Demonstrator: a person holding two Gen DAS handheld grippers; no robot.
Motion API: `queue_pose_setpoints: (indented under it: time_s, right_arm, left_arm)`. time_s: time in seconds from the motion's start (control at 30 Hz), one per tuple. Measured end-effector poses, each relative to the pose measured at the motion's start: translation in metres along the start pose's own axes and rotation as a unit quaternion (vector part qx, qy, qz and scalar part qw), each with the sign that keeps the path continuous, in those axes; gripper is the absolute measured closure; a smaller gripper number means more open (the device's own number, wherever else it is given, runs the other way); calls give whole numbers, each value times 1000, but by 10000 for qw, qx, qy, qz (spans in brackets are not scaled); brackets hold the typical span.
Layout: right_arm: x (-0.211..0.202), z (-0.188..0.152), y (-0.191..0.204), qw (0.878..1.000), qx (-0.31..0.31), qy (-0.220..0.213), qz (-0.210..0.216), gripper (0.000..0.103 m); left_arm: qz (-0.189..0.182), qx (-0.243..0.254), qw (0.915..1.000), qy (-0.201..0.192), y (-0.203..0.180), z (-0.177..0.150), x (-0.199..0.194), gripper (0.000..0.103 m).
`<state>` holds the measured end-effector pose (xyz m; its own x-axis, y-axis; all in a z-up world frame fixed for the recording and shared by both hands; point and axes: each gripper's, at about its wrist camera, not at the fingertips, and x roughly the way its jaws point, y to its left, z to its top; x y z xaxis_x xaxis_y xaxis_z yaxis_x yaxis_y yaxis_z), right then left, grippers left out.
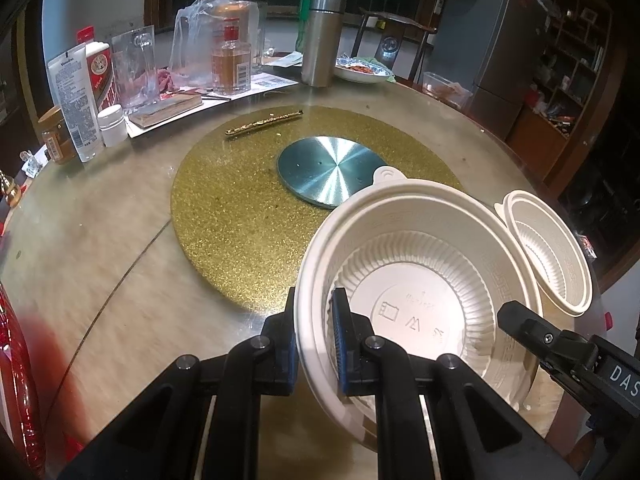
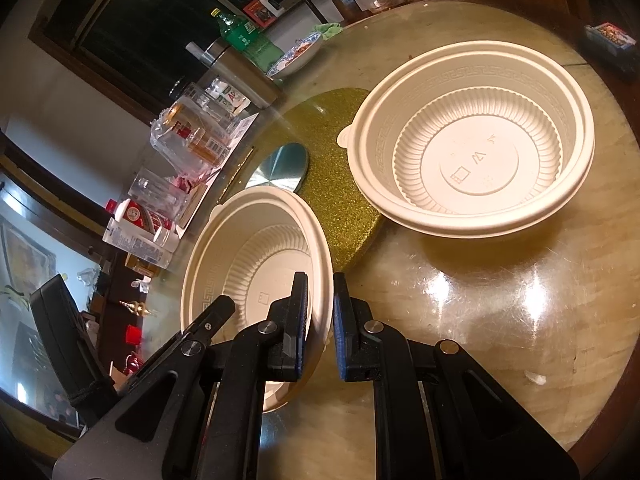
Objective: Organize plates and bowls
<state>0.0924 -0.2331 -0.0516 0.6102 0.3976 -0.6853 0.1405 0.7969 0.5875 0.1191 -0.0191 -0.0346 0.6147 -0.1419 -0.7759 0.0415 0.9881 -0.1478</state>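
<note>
Two cream plastic bowls are in play. My left gripper (image 1: 314,334) is shut on the left rim of the near bowl (image 1: 420,280) and holds it tilted above the table. My right gripper (image 2: 321,320) is shut on the right rim of the same bowl (image 2: 256,264); its tip shows in the left wrist view (image 1: 516,316). A second bowl (image 2: 472,136) sits upright on the table, partly over the gold mat; it also shows in the left wrist view (image 1: 548,248) at the far right.
A gold glitter mat (image 1: 248,208) with a metal disc (image 1: 332,170) lies mid-table. Bottles, a tube, a plastic bag and a steel flask (image 1: 320,40) crowd the far left edge. A patterned dish of food (image 1: 362,70) sits behind. A fridge (image 1: 492,40) stands beyond.
</note>
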Motion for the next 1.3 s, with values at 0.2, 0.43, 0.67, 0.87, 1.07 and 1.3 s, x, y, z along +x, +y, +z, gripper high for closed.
queue_pose_setpoints:
  time_s: [0.2, 0.43, 0.67, 0.87, 1.07, 1.3]
  right_arm:
    - [-1, -1, 3, 10000, -65, -75, -10, 92]
    - [-4, -3, 6, 9997, -166, -157, -47, 92]
    - [-6, -3, 8, 9997, -169, -174, -51, 92]
    - [-7, -3, 8, 9997, -159, -185, -44, 92]
    - [-8, -3, 10, 9996, -181, -183, -65, 92]
    - [-9, -3, 12, 9994, -247, -217, -127, 92]
  left_arm:
    - [1, 2, 10000, -30, -1, -1, -1, 90]
    - [4, -8, 10000, -88, -1, -1, -4, 90]
    - [21, -1, 9999, -110, -2, -1, -4, 90]
    - [31, 20, 9999, -117, -3, -1, -5, 90]
    - [33, 20, 9999, -120, -3, -1, -4, 90]
    - [18, 8, 9999, -127, -4, -2, -4, 90]
